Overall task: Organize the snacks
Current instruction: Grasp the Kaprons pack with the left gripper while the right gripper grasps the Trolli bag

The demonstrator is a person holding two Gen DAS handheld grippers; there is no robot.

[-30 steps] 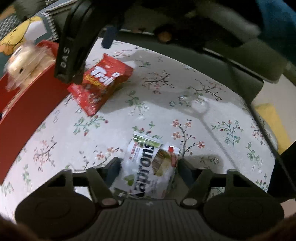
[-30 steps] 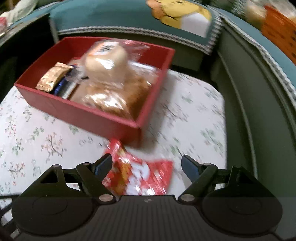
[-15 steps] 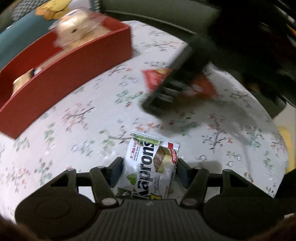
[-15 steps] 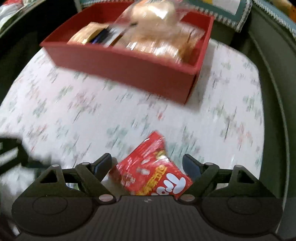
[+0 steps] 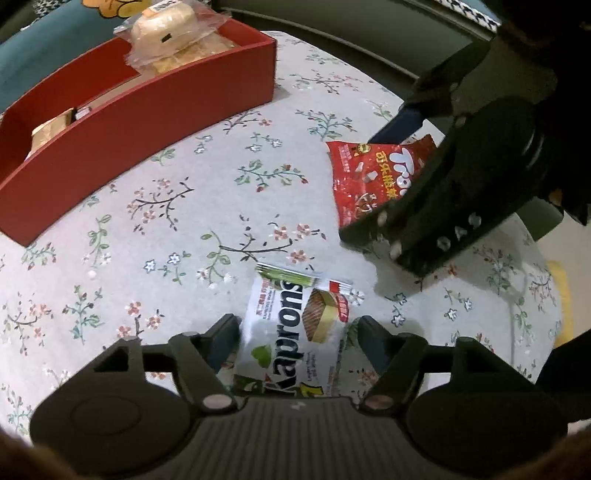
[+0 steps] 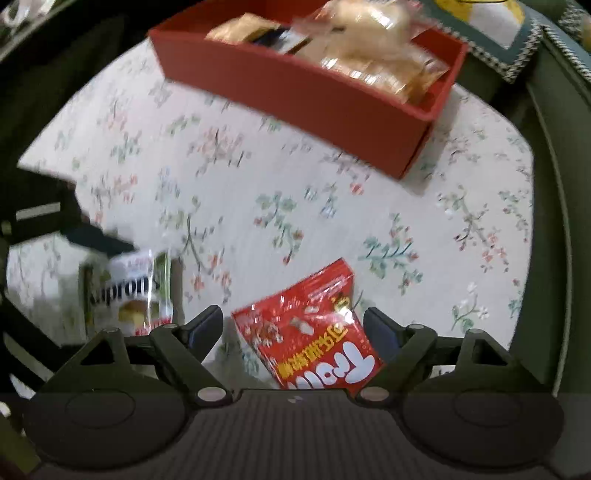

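A white Kaprons wafer packet lies on the floral tablecloth between the fingers of my open left gripper. A red Trolli packet lies between the fingers of my open right gripper; it also shows in the left wrist view, partly under the right gripper's body. The white packet shows blurred in the right wrist view. A red box at the back holds bagged bread and small wrapped snacks.
The table is round and its edge curves off at the right. A dark green sofa wraps around the far side, with a teal cushion behind the box.
Both views have swung, so the red box now sits further back. The right gripper has moved to the right side of the left view, around the red packet. Both packets lie still.
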